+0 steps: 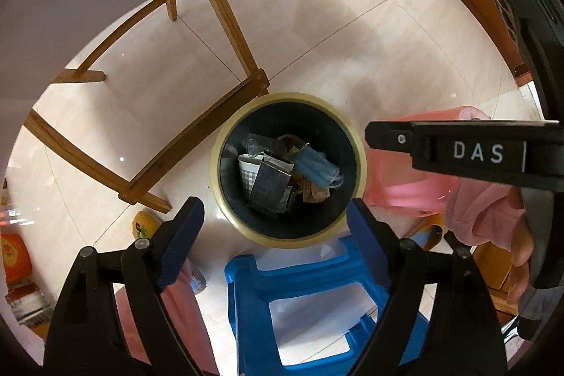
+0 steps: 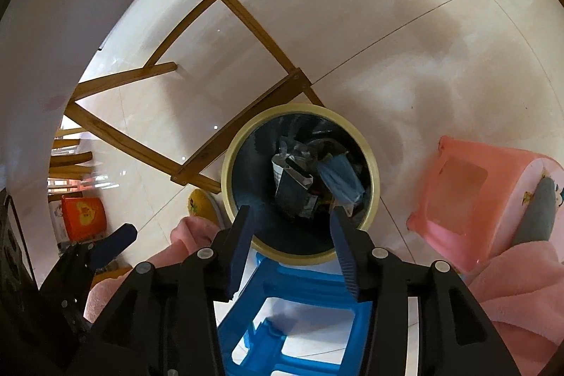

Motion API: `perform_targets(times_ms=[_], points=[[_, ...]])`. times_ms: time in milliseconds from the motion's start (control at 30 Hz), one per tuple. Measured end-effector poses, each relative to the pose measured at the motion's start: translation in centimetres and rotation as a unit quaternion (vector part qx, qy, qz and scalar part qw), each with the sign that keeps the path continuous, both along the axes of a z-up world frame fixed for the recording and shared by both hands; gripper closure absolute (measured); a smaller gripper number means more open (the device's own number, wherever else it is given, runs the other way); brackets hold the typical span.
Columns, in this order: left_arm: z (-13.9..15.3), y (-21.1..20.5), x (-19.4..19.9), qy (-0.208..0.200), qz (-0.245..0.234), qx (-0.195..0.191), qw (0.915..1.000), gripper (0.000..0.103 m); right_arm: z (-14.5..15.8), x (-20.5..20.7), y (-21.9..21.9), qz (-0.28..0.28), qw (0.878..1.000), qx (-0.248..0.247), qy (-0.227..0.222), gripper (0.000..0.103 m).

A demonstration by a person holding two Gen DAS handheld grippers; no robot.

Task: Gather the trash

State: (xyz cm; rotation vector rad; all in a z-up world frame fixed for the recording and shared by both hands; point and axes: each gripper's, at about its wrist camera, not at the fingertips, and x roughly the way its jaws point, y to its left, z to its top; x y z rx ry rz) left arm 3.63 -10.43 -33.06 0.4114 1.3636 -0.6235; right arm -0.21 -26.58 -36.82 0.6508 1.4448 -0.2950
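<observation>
Wooden frame (image 1: 225, 23) beside bin (image 1: 289, 236), blue stool (image 1: 310, 302) below, pink stool (image 2: 469, 199) near, left tool (image 1: 275, 214) and right tool (image 2: 292, 224) released, empty.

From here I can read just one marking: white capitals "DAS" on the black finger of the right gripper (image 1: 469, 150), at the right of the left wrist view. The orange box (image 2: 83, 217), lower left in the right wrist view, carries a yellow print, possibly characters, too blurred to read.
</observation>
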Motion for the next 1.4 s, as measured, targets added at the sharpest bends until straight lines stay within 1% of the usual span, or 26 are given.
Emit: perform_targets(times_ms=[233,467,567,700,867,900,967,1000,1100,1167,1267,1333,1400], points=[[0.4,0.8,-0.7,0.011,0.005,-0.009,0.9999,0.022,0.5,-0.2,0.2,0.02,1.0,-0.011,-0.012,0.057],[2.4,1.4,-3.0,0.028,0.0,-0.024,0.9993,0.022,1.3,-1.3,1.0,0.057,0.998,-0.038,-0.014,0.057],[3.8,1.6,-4.2,0.029,-0.009,-0.03,0.9991,0.022,2.1,-1.9,1.3,0.07,0.996,-0.045,-0.017,0.057],[6.8,2.1,-5.4,0.016,-0.014,-0.051,0.9985,0.022,4.2,-2.7,1.7,0.078,0.995,-0.047,-0.031,0.057],[12.0,2.8,-6.2,-0.024,-0.014,-0.078,0.9966,0.022,8.7,-3.9,2.3,0.072,0.994,-0.045,-0.063,0.057],[13.4,3.1,-6.3,-0.042,-0.014,-0.083,0.9956,0.022,9.5,-4.1,2.5,0.07,0.994,-0.045,-0.068,0.057],[15.0,3.7,-6.3,-0.066,-0.013,-0.085,0.9941,0.022,11.9,-4.4,3.0,0.068,0.993,-0.043,-0.083,0.057],[16.3,4.1,-6.3,-0.087,-0.009,-0.086,0.9925,0.022,12.6,-4.6,3.2,0.069,0.993,-0.042,-0.088,0.057],[18.8,5.0,-6.1,-0.121,0.002,-0.089,0.9887,0.022,15.6,-4.9,4.1,0.076,0.99,-0.055,-0.102,0.057],[20.4,5.7,-5.6,-0.137,0.011,-0.091,0.9863,0.022,18.0,-5.0,4.7,0.081,0.988,-0.06,-0.119,0.057],[22.5,6.5,-4.7,-0.142,0.025,-0.096,0.9849,0.022,21.4,-5.0,5.5,0.083,0.984,-0.065,-0.14,0.057],[24.3,7.1,-4.2,-0.153,0.035,-0.101,0.9825,0.022,24.0,-4.9,6.0,0.082,0.981,-0.07,-0.158,0.057],[26.4,7.7,-3.9,-0.17,0.04,-0.101,0.9795,0.022,26.0,-4.7,6.4,0.081,0.98,-0.071,-0.17,0.057]])
